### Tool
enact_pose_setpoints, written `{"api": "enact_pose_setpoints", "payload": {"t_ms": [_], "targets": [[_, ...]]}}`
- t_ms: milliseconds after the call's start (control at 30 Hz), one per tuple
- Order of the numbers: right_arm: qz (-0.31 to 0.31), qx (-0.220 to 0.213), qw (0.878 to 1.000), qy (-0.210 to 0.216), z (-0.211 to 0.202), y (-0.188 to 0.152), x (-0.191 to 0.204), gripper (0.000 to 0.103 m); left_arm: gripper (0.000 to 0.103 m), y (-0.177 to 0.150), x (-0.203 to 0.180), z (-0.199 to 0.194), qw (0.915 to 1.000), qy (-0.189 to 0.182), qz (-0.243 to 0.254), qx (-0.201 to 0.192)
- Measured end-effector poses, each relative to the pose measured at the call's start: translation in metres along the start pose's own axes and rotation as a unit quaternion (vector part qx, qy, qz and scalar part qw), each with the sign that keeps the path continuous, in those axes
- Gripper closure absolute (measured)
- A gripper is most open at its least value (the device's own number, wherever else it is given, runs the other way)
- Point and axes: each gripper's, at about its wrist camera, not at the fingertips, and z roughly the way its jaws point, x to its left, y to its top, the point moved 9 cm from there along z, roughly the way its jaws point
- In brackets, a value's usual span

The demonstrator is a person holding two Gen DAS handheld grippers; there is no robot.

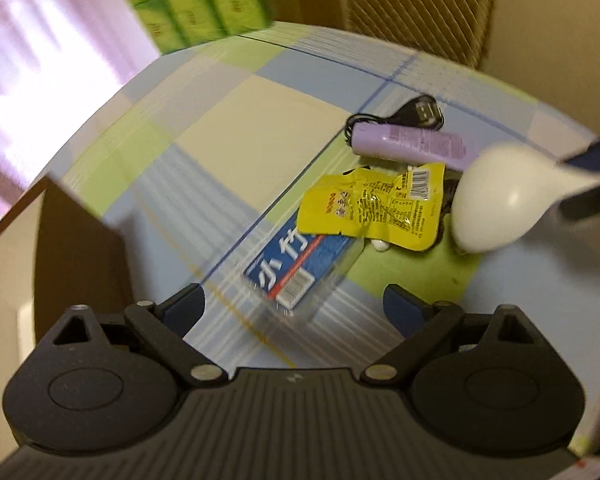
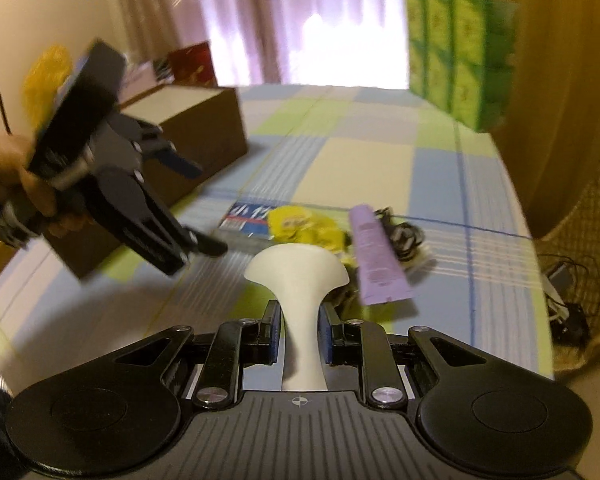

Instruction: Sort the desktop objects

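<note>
The right gripper (image 2: pixel 299 332) is clamping the handle of a white spoon (image 2: pixel 298 276), its fingers (image 2: pixel 271 334) drawn in close on either side of the narrow neck, so the bowl is sticking out forward and riding above the counter (image 2: pixel 380 168) rather than resting on it. Gripping low on the handle is likely keeping the spoon from swinging while it is being carried. In the left wrist view the spoon's bowl (image 1: pixel 496 200) is hanging over the small heap of things near the counter's middle.

The left gripper (image 1: pixel 294 308) is hovering with its fingers (image 1: pixel 186 306) spread wide and holding nothing; from the right wrist view it is pointing down toward the heap, with a hand (image 2: pixel 16 176) around its grip. It seems to be lining up on the blue packet (image 1: pixel 300 264), which is lying flat directly ahead of it.

A crumpled yellow wrapper (image 1: pixel 376 208) is overlapping the far end of that packet, and a purple tube (image 1: pixel 410 144) is lying just beyond, beside a coiled black cable (image 1: pixel 416 112). A brown cardboard box (image 2: pixel 196 132) is sitting at the counter's left edge, plausibly a sorting bin. A stack of green boxes (image 2: pixel 460 56) is standing at the far right corner.
</note>
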Motion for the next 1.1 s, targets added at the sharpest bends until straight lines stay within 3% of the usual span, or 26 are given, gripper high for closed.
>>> {"api": "enact_pose_setpoints", "payload": {"t_ms": [167, 367, 467, 700, 1000, 1100], "targets": [[0.023, -0.018, 0.999, -0.018, -0.01, 0.01, -0.017, 0.086, 0.012, 0.01, -0.002, 0.033, 0.9983, -0.011, 0.055, 0.015], [0.041, -0.023, 0.998, -0.03, -0.013, 0.012, -0.029, 0.086, 0.021, 0.015, -0.007, 0.061, 0.9957, -0.042, 0.077, 0.029], [0.044, -0.021, 0.998, -0.032, -0.012, 0.012, -0.032, 0.086, 0.032, 0.018, -0.005, 0.061, 0.9966, -0.057, 0.055, 0.024], [0.043, -0.016, 0.999, -0.024, -0.006, 0.011, -0.03, 0.086, 0.048, -0.006, -0.012, 0.043, 0.9983, -0.028, 0.035, 0.037], [0.022, -0.01, 1.0, -0.003, 0.003, 0.012, -0.017, 0.086, 0.048, -0.064, -0.029, 0.0, 0.9952, 0.002, -0.062, 0.076], [0.014, -0.007, 1.0, 0.004, 0.005, 0.013, -0.011, 0.086, 0.031, -0.066, -0.028, -0.005, 0.9948, -0.001, -0.081, 0.062]]}}
